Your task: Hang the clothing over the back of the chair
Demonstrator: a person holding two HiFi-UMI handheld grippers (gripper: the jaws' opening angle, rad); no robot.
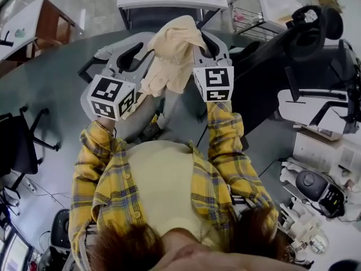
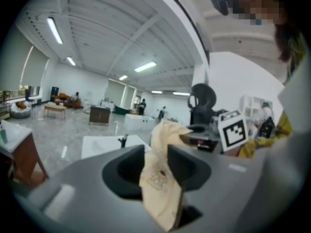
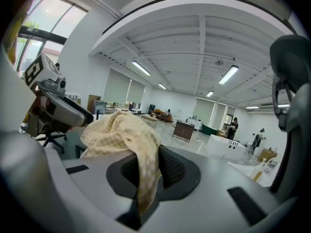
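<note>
- Holding cream garment [image 1: 172, 55] aloft between both grippers, per head view.
- Left gripper [image 2: 155, 153], own view: fingers parted, garment loose between.
- Right gripper [image 3: 148, 161], own view: fingers pinched on garment fold.

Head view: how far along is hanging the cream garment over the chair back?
Done: the cream fabric garment is picked up and bunched between the two grippers. In hand: the right gripper is clamped on it; in the left gripper it lies between jaws that look apart. Left: it is not yet draped over the back of the black office chair, off to the right.
</note>
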